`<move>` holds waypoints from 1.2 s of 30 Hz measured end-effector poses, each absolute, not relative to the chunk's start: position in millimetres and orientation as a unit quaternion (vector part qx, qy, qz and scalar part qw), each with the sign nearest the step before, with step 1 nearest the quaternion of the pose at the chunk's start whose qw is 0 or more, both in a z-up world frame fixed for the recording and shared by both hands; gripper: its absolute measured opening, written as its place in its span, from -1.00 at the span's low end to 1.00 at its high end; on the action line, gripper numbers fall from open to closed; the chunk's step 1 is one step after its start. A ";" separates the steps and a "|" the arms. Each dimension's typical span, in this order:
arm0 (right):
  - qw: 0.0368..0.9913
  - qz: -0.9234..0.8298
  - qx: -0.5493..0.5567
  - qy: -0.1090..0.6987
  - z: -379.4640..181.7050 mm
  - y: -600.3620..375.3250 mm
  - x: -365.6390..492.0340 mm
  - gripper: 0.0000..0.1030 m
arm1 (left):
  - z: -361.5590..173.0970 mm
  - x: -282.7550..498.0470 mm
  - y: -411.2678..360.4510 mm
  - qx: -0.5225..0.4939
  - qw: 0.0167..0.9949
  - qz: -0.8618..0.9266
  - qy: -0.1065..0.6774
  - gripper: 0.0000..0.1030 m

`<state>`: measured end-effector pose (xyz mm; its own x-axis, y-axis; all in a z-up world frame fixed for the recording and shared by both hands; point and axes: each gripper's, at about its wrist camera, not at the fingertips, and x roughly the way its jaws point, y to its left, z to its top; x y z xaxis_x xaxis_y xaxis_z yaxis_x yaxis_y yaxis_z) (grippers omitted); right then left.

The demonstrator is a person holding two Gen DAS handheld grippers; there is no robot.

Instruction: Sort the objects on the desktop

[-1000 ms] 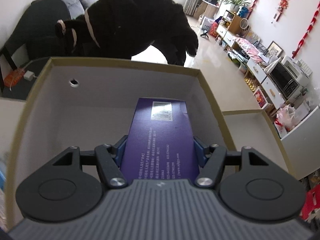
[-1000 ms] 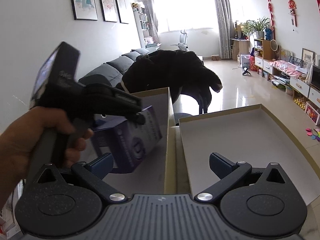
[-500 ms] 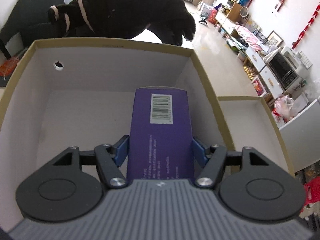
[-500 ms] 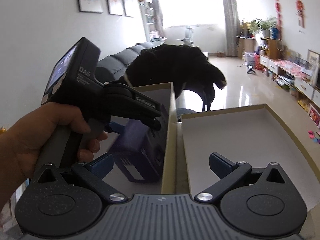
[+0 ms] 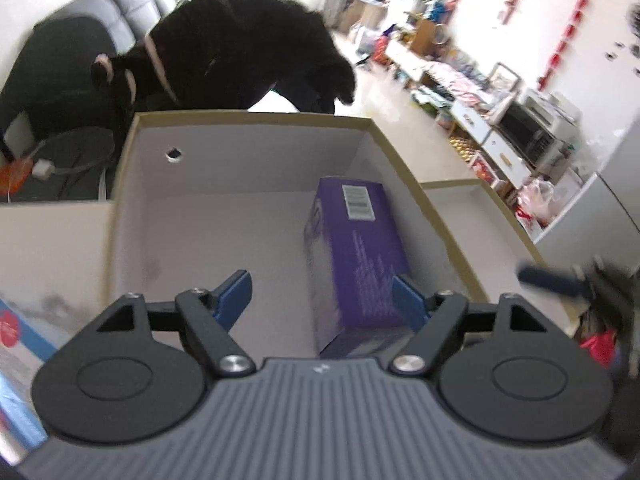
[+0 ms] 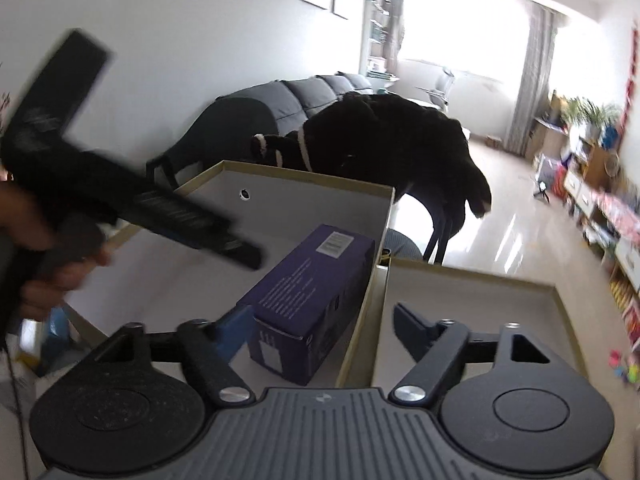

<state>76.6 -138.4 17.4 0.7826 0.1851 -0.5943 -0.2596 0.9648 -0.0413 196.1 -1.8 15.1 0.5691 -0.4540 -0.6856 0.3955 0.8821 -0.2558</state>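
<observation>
Living room; purple carton (image 5: 356, 256) in cardboard box (image 5: 256, 118), left jaws just opened

Inside the deep white cardboard box with tan rim (image 5: 256, 120), we find open floor across its left and middle. The purple rectangular carton (image 5: 356, 256) lies along the right wall and fills that side. That tan-edged wall also stands between the deep box and the shallow white tray (image 6: 472, 284) just beside it, whose floor is bare. Behind both, the black dog (image 6: 392, 140) blocks the far edge.
</observation>
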 end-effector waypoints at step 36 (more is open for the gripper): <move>0.813 0.275 -0.382 0.344 -15.3 -53.0 150.5 0.19 | -26.2 146.2 -27.3 0.089 0.803 -0.467 0.360 -0.48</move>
<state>150.5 -53.0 -15.3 0.6121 0.1855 -0.7687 -0.7100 0.5569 -0.4310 146.2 -27.3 -26.2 0.3059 -0.6855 -0.6607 0.8135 0.5487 -0.1927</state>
